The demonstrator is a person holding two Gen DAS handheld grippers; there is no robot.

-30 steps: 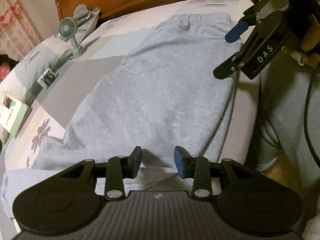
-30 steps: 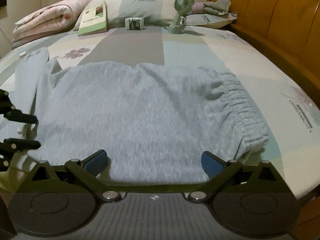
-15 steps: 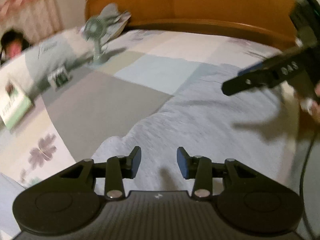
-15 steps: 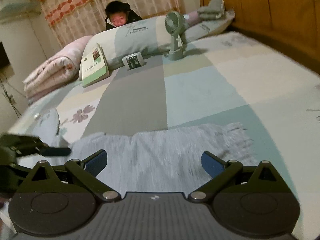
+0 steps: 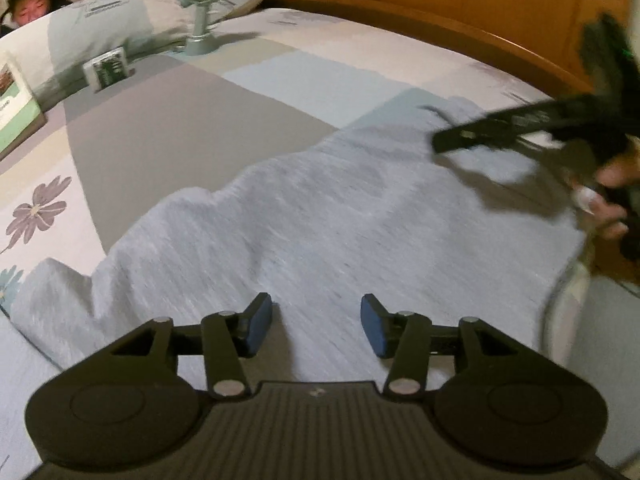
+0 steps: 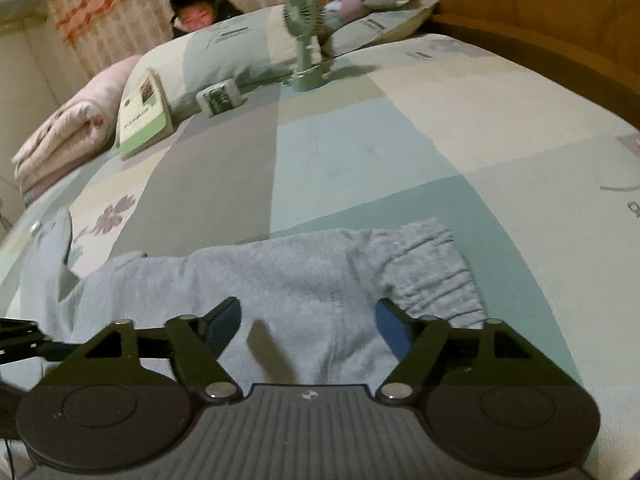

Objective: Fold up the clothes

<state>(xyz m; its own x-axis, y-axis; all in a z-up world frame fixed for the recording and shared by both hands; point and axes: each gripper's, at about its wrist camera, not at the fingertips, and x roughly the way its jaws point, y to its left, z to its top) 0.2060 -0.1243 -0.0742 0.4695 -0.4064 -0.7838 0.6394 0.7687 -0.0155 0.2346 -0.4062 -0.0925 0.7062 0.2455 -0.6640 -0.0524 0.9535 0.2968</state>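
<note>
The grey sweatpants (image 5: 344, 216) lie spread on the patchwork bedsheet (image 6: 360, 148) at the near side of the bed, with the elastic waistband (image 6: 432, 268) bunched toward the wooden bed frame (image 5: 460, 4). Their near edge is hidden under both gripper bodies, and 1 leg runs out of view at the left of the right wrist view, so I cannot tell how the cloth lies there.

The left gripper (image 5: 316, 324) hangs over the pants with its blue pads apart and nothing between them; its jaws have just been opening. The right gripper (image 6: 308, 322) has its jaws spread wide over the fabric near the waistband, gripping nothing, and they have just been closing. In the left wrist view that right gripper is a dark smear, and the hand (image 5: 608, 196) holding it is cut off by the picture's edge.

A second ago the pants filled both views and the right gripper stood high beside the waistband; now both views look further up the bed.

At the far end stand a green desk fan (image 6: 306, 40), a small box (image 6: 218, 98) and a green-edged book (image 6: 144, 114), propped against a long pillow (image 6: 240, 48). A folded pink quilt (image 6: 76, 128) lies beside them. A person (image 6: 200, 12) sits behind the pillow, mostly hidden.
</note>
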